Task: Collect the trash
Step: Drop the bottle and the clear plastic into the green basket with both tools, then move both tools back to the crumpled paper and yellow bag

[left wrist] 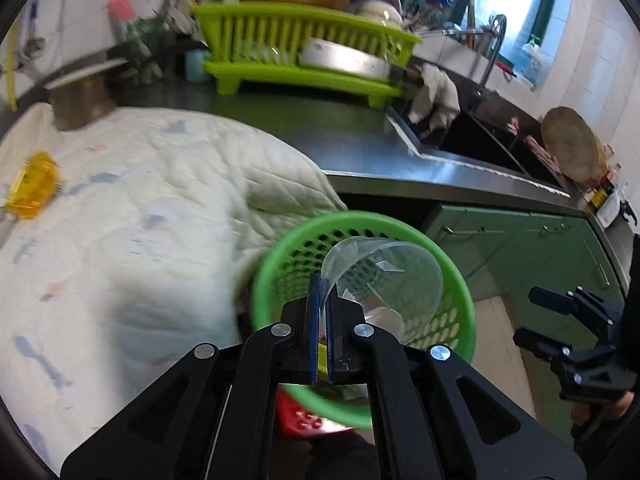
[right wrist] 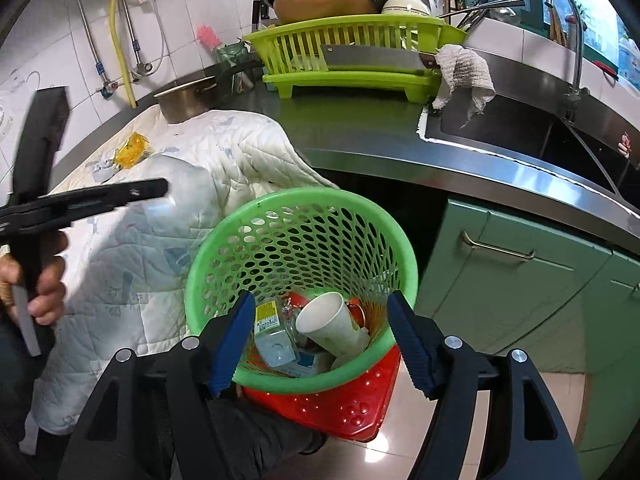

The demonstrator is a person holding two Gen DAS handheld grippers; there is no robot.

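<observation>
My left gripper (left wrist: 323, 292) is shut on the rim of a clear plastic cup (left wrist: 384, 276) and holds it over the green perforated trash basket (left wrist: 276, 256). In the right wrist view the left gripper (right wrist: 152, 190) comes in from the left with the blurred clear cup (right wrist: 184, 192) above the quilt. My right gripper (right wrist: 320, 340) is open and empty just above the basket (right wrist: 296, 208), which holds a white paper cup (right wrist: 332, 328), a small clear bottle (right wrist: 274, 340) and other scraps. A yellow wrapper (right wrist: 132, 150) lies on the white quilt (right wrist: 240, 136); it also shows in the left wrist view (left wrist: 34, 186).
The basket stands on a red stool (right wrist: 352, 400) beside the steel counter (right wrist: 400, 140). A lime dish rack (right wrist: 352, 56) with a cleaver, a steel pot (right wrist: 184, 100), a sink (right wrist: 520, 128) with a rag (right wrist: 464, 72) and green cabinets (right wrist: 520, 280) are around.
</observation>
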